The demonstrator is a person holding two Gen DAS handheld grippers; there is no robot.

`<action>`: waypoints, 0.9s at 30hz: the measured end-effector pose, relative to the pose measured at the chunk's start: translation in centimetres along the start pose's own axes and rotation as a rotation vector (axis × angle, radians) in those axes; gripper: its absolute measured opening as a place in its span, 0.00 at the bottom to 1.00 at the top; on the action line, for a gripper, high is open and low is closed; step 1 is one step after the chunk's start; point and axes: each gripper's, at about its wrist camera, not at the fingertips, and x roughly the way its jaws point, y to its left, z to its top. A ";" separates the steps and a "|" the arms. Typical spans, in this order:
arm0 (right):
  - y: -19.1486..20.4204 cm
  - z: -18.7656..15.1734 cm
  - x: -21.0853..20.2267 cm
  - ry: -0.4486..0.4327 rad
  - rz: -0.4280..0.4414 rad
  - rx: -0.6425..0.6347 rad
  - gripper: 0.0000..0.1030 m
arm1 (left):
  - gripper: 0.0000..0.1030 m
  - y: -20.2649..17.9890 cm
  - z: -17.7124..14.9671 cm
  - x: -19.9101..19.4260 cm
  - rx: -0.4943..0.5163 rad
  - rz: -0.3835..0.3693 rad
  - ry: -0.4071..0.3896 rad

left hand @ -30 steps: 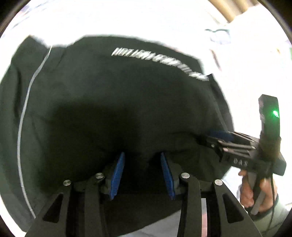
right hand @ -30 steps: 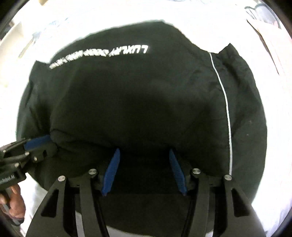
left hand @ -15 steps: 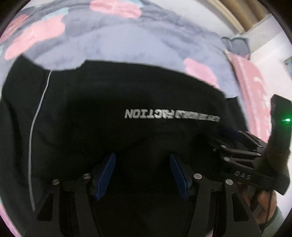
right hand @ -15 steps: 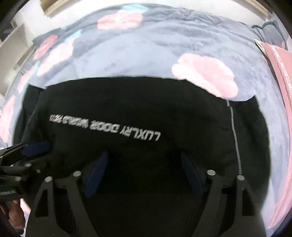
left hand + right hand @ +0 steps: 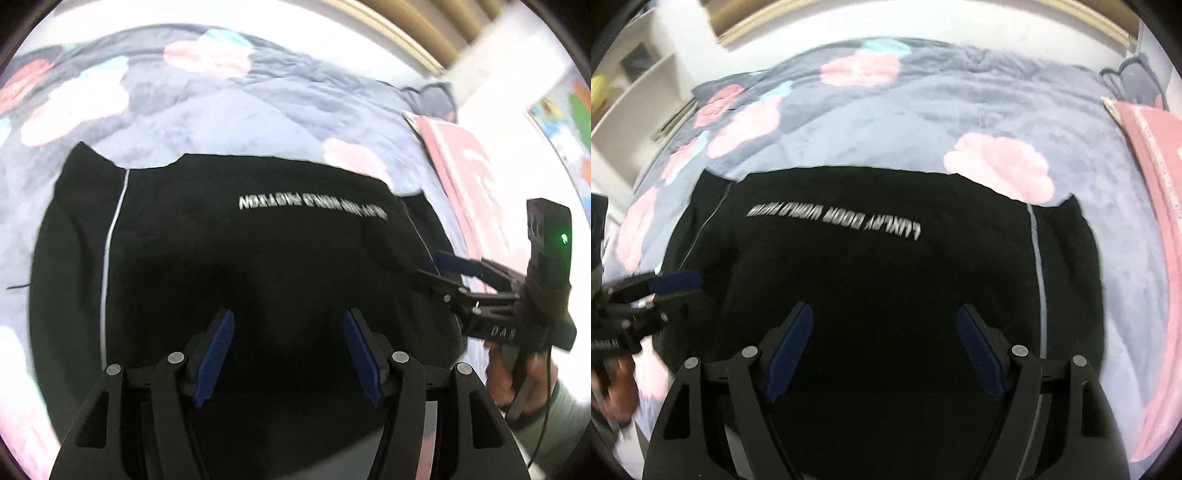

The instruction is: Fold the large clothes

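A black garment (image 5: 258, 258) with white lettering (image 5: 312, 203) and a thin pale stripe (image 5: 110, 240) lies flat on the bed, its near part folded over. My left gripper (image 5: 288, 317) hangs open above its near edge with only the dark cloth below, nothing pressed between the pads. In the right wrist view the same garment (image 5: 886, 266) fills the middle, and my right gripper (image 5: 884, 310) stands wide open over it. The right gripper (image 5: 439, 271) shows beside the garment's right edge, held by a hand. The left gripper (image 5: 679, 291) shows at its left edge.
A grey-blue blanket (image 5: 221, 122) with pink flowers covers the bed around the garment. A pink cloth (image 5: 1152, 147) lies along the right side. White shelves (image 5: 639, 81) stand at the far left, and a wooden headboard runs along the back.
Both grippers' jaws have spread wider and drawn up and back from the garment. The lettering now sits farther from the fingers, and more of the blanket shows.
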 end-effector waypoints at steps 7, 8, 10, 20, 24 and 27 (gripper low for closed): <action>-0.7 -4.4 4.5 0.184 -0.022 0.064 0.75 | 0.61 1.4 -4.7 4.0 -0.071 0.063 0.119; -0.7 -4.4 4.5 0.184 -0.022 0.064 0.75 | 0.61 1.9 -4.7 4.8 -0.089 0.074 0.121; -0.9 -4.2 5.4 0.175 -0.031 0.074 0.75 | 0.61 2.2 -4.4 5.6 -0.119 0.088 0.118; -3.8 -3.7 1.7 0.149 0.010 0.180 0.75 | 0.62 3.9 -5.5 -1.0 -0.135 0.081 0.067; -6.2 -4.4 -0.4 0.120 -0.019 0.232 0.75 | 0.62 7.0 -4.9 -3.6 -0.206 0.104 0.014; -8.5 -4.1 -1.6 0.098 -0.053 0.284 0.75 | 0.62 9.9 -4.1 -5.5 -0.267 0.140 -0.038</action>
